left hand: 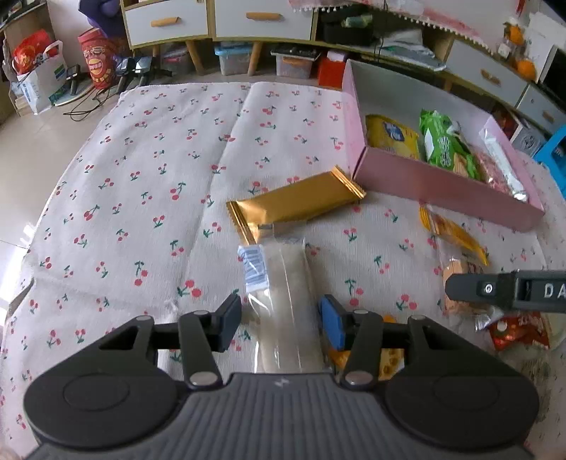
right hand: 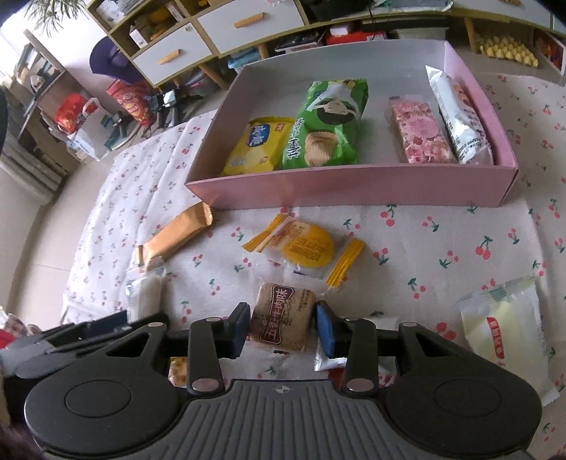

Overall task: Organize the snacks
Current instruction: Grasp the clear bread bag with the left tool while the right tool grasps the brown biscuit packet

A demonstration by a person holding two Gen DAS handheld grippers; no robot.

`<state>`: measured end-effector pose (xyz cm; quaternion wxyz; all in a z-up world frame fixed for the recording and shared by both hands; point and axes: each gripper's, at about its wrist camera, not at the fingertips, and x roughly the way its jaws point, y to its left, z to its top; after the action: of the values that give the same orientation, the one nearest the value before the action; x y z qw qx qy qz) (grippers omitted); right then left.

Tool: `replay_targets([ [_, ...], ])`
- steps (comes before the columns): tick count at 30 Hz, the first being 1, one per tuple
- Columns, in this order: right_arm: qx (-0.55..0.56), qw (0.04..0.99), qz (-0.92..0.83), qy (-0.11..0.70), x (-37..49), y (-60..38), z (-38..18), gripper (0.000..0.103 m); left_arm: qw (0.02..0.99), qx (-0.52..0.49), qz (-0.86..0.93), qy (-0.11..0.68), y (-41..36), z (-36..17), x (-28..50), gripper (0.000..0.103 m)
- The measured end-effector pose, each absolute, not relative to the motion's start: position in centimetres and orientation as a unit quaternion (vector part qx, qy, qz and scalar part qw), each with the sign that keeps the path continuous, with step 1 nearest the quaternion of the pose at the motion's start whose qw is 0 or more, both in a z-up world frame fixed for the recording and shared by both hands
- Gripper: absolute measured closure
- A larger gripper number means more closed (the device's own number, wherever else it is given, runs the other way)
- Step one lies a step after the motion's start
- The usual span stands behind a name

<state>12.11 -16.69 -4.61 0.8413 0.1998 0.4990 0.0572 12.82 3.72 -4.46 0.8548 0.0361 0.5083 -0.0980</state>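
Observation:
My left gripper stands over a clear-wrapped white bar on the cherry-print cloth. The bar lies between the pads with a small gap on each side, so the jaws are open. A gold bar lies just beyond it. My right gripper is shut on a brown square snack packet, with both pads against its sides. Ahead sits the pink box. It holds a yellow packet, a green crisp bag, a pink bar and a white packet.
A round yellow cake packet lies between my right gripper and the box. A pale yellow packet is at the right, and a red packet lies under the right gripper's body. Drawer cabinets and bags stand past the cloth's far edge.

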Motion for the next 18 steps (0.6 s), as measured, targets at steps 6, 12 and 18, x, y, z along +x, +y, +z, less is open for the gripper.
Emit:
replay_targets([
  [6,0.210,0.835,0.066,0.504,11.8,-16.8,-4.3,0.065,0.850,0.040,-0.092,0.517,3.6,-4.6,12.8,0.068],
  [12,0.223,0.833,0.074,0.500,11.3,-17.3,-3.7,0.065,0.843,0.005,-0.103,0.529,4.3,-4.3,13.2,0.070],
  [18,0.238,0.834,0.076,0.492,11.0,-18.0,-2.9,0.065,0.840,-0.023,-0.108,0.531,4.7,-3.6,13.4,0.070],
])
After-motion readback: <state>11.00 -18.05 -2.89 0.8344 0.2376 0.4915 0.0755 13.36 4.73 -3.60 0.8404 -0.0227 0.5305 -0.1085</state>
